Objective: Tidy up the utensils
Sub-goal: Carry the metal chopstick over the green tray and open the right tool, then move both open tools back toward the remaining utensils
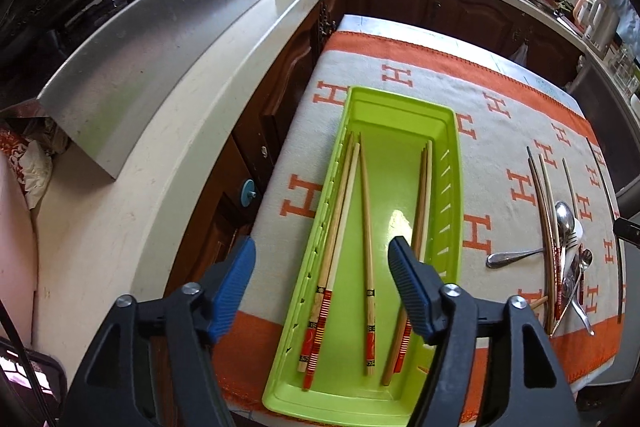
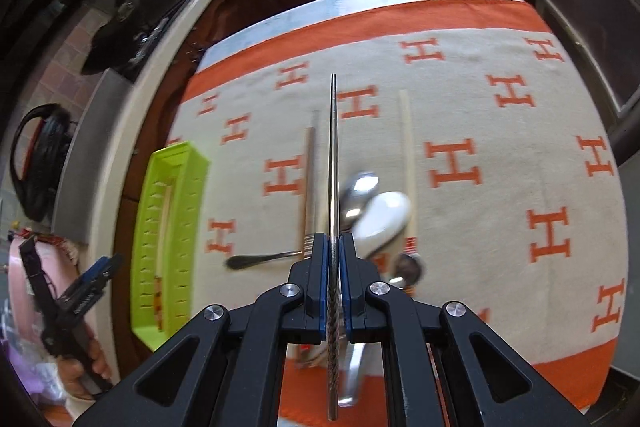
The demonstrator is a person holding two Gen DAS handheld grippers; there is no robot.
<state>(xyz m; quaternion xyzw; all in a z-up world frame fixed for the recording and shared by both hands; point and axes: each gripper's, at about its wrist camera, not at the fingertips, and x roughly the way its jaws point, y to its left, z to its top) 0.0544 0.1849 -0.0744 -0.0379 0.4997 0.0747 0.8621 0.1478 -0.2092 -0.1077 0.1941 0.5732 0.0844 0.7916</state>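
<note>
Five wooden chopsticks (image 1: 362, 251) are already laid in the lime-green plastic tray (image 1: 450, 163) near the tabletop's left edge. One thin metal chopstick (image 2: 333, 163) is clamped by the right tool (image 2: 333, 247); it should be kept parallel to the tray when lowered. The left tool (image 1: 322, 291) is held open, empty.

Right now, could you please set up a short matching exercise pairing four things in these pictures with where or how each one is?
Things:
1. left tool
2. right tool
3. wooden chopsticks
4. white spoon

States:
A. lying in the green tray
B. shut on a metal chopstick
C. open, holding nothing
D. lying in the cutlery pile on the cloth

Pairs: 1-C, 2-B, 3-A, 4-D
</note>
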